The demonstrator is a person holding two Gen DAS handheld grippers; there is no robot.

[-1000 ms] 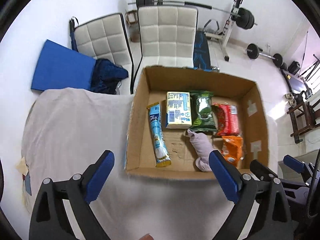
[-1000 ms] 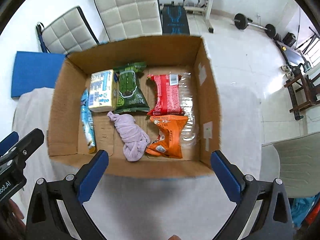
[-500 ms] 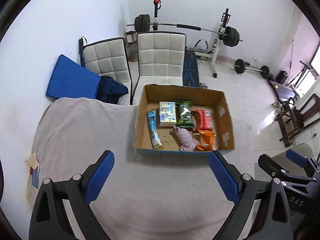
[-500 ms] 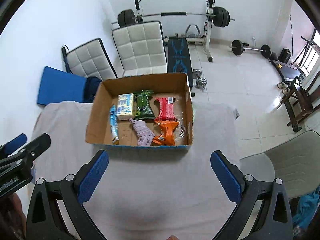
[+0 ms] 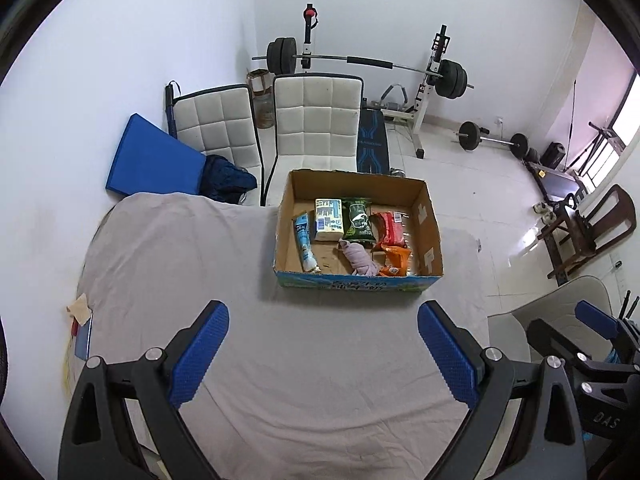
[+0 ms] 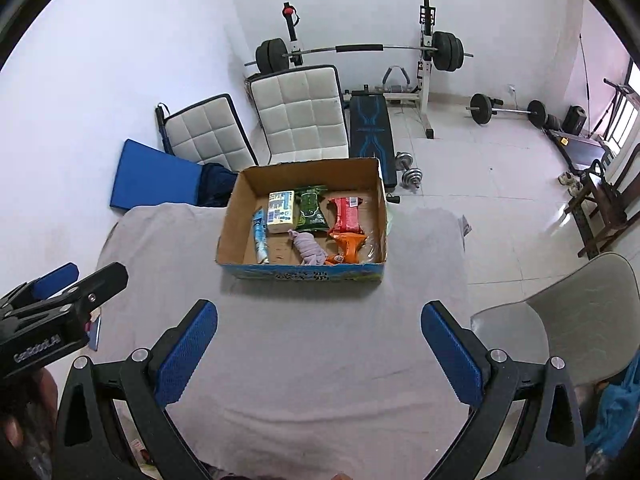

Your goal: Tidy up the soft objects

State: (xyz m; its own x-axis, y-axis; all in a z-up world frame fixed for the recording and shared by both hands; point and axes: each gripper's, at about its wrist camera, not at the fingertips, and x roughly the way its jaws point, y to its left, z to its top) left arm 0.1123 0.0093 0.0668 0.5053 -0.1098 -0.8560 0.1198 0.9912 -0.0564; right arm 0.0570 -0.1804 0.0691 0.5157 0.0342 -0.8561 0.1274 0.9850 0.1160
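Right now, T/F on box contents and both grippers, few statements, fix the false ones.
1. The left gripper holds the lilac cloth. False: its jaws are wide open and empty; the cloth lies in the cardboard box.
2. The right gripper is open and empty. True.
3. The green packet lies between the tissue pack and the red packet. True.
4. The orange packet lies on the grey table cover outside the box. False: it is inside the box, in front of the red packet.
5. The blue tube lies along the box's left side. True.
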